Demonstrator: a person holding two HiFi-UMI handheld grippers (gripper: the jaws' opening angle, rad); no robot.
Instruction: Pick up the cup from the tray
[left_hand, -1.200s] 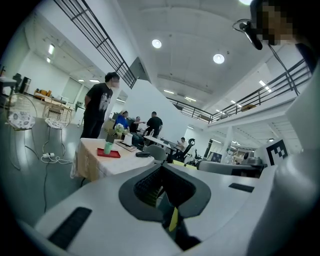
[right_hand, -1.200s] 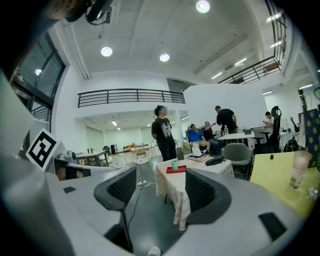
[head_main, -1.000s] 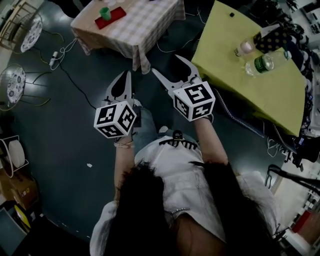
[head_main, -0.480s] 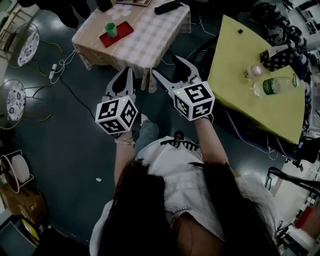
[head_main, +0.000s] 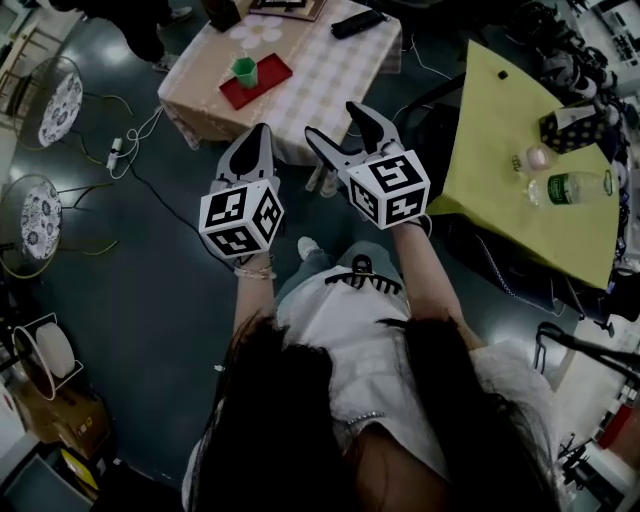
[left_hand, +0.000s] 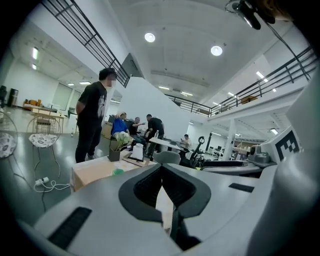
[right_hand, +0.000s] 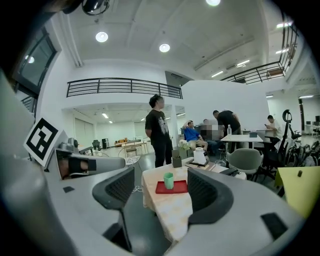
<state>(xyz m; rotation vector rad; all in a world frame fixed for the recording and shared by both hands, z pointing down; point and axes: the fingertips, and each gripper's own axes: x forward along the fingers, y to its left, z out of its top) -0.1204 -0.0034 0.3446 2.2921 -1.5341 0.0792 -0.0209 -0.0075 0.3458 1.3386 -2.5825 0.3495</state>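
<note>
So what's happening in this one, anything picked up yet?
Nothing is picked up yet. A person holds a gripper in each hand out in front, short of the checked-cloth table. The green cup stands upright on the red tray on that table, untouched. The right gripper is open and empty; in its own view the cup shows far off between its jaws. The left gripper is shut on nothing.
</note>
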